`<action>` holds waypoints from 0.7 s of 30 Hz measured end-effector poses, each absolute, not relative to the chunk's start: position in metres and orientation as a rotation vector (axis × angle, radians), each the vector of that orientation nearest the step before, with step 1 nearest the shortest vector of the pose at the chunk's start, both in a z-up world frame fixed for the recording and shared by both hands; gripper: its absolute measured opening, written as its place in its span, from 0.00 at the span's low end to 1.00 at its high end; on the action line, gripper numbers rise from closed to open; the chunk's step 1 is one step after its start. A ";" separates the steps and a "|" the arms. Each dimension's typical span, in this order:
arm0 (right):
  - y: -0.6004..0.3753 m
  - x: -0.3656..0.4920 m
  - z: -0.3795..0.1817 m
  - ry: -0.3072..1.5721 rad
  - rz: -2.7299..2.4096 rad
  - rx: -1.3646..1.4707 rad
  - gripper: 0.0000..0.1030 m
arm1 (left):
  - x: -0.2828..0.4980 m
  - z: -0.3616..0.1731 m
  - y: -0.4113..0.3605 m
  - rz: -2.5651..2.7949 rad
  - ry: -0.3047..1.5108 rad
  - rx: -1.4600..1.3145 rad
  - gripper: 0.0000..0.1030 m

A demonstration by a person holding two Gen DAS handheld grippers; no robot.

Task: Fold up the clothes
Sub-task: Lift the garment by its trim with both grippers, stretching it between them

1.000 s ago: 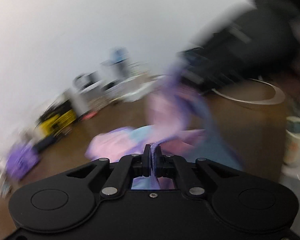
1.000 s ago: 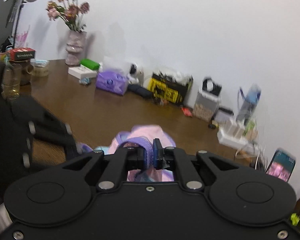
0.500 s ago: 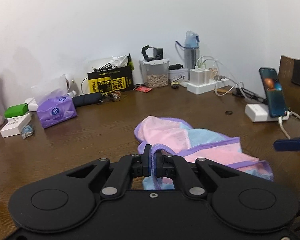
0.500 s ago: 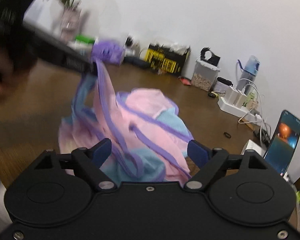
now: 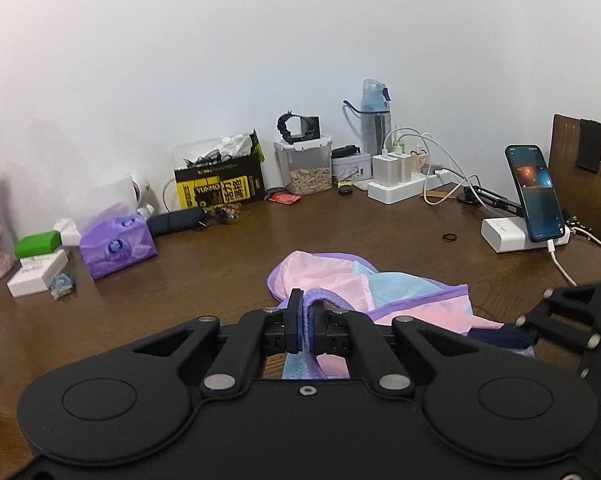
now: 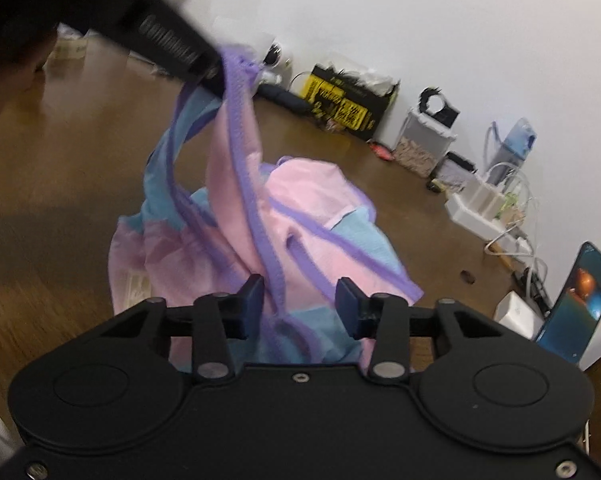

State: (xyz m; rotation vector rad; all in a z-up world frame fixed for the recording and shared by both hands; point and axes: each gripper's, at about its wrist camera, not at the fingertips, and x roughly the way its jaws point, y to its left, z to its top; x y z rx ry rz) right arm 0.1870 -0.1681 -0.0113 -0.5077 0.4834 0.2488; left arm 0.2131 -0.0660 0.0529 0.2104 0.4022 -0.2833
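Close in, the left gripper is pressed tight on a purple-trimmed edge of the garment, a pink and light-blue mesh piece, and lifts that edge off the wooden table while the rest lies heaped on the tabletop just ahead. From the other side, that same gripper shows at the upper left, the purple hem strung down from it to the pile. The right gripper hovers low over the near part of the garment, its jaws closing but still apart; a purple band runs up between the blue pads, and I cannot tell whether it brushes the left one. The right gripper's tip also peeks in at the cloth's right edge. Further back on the table sit a purple tissue pack, a small black ring and a phone propped on a white stand. Along the white wall stand a yellow and black box, a clear tub with a watch on its lid, a blue water bottle and a white power strip full of chargers.
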 end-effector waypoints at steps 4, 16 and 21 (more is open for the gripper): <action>-0.172 0.183 -0.015 0.466 0.182 -0.569 0.16 | 0.205 0.053 -0.064 -0.280 0.391 0.204 0.02; -0.158 0.157 -0.025 0.388 0.167 -0.763 0.31 | 0.165 0.050 -0.072 -0.327 0.323 0.294 0.02; -0.153 0.162 -0.033 0.411 0.186 -0.769 0.29 | 0.159 0.052 -0.072 -0.346 0.308 0.297 0.03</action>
